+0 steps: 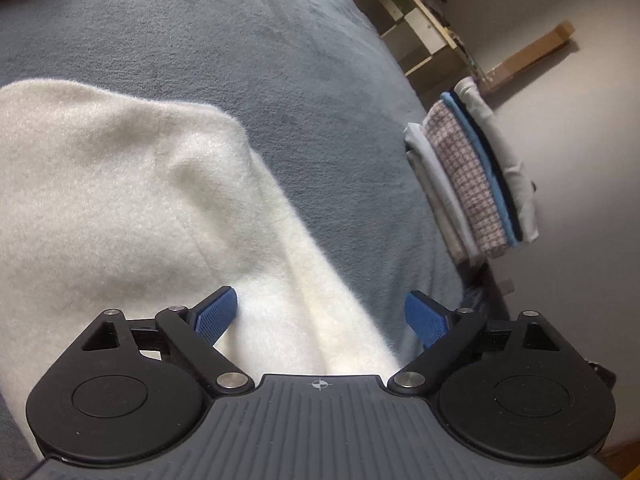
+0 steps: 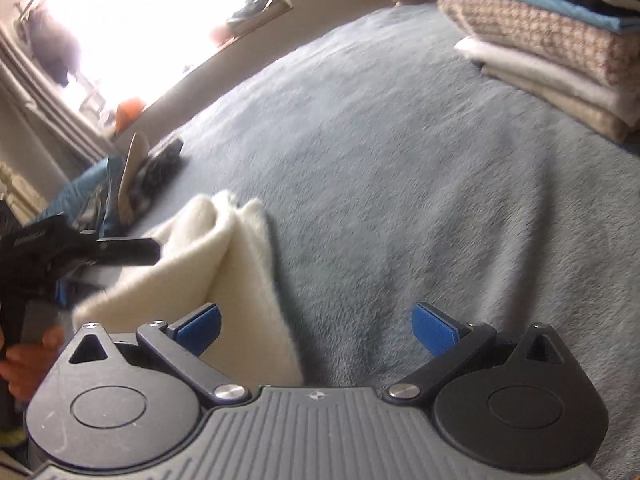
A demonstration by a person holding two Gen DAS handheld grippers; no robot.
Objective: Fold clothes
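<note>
While both the left gripper [image 1: 321, 316] and right gripper [image 2: 316, 330] stand released, grasping nothing, the cream fleece garment [image 1: 120, 200] lies loosely heaped on the near left of the grey-blue bed cover [image 1: 240, 40], where its unpinned fold could slump open.

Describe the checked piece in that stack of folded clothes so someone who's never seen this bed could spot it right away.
Start at the grey-blue blanket covering the bed, then find the stack of folded clothes near its edge. The checked piece lies in the middle of the stack, between a light blue layer and a white one. It alone is patterned, a small reddish-brown and white check; every other layer is plain.
</note>
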